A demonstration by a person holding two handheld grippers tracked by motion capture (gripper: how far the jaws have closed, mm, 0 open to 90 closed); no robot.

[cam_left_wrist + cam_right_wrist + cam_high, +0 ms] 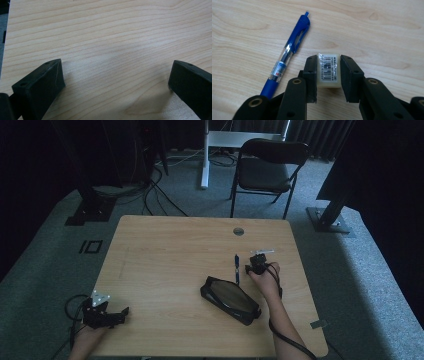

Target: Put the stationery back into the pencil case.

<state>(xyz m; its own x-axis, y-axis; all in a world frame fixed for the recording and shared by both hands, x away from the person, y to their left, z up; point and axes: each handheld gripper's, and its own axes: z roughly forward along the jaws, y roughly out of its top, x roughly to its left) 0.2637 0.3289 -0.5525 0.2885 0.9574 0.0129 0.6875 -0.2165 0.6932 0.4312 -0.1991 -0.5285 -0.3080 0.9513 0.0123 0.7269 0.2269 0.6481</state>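
Pale wood desk; near its right edge lies a black pencil case, then a blue pen, then the small white eraser. The right gripper is clamped on the eraser's flat sides: light, rubbery, likely grippy, its wrapper perhaps slick. The left gripper, at the near left corner, stands apart, empty.

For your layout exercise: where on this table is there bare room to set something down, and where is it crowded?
Free: the table's left and far parts, between the left gripper and the round grommet. Crowded: the right side, where the black case, blue pen and right gripper, shut on an eraser, cluster.
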